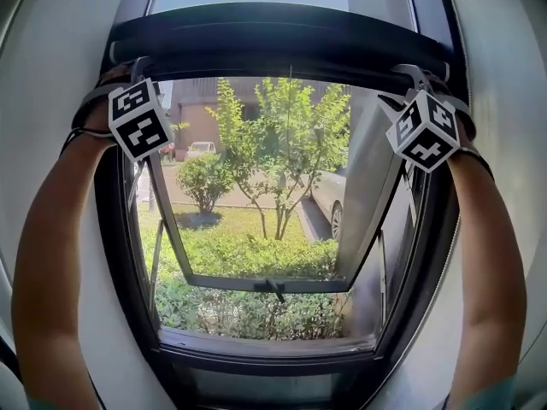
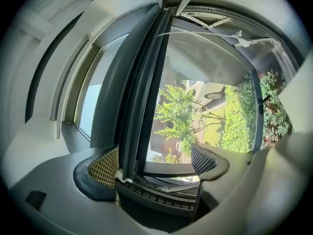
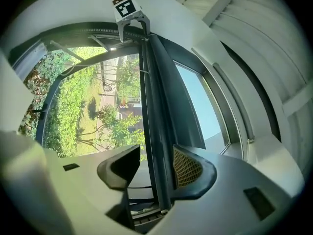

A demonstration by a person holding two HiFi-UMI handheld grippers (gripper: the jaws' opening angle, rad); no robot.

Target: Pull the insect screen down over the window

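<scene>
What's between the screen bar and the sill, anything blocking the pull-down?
Nothing visible. The screen bar sits at the top, inside the open left tool and right tool. The opening down to the sill looks clear; the sash is swung outward, beyond it.

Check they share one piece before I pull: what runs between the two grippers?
The insect screen's dark pull bar spans the stretch from left gripper to right gripper, clearest in the head view. Each gripper's open jaws straddle it.
</scene>
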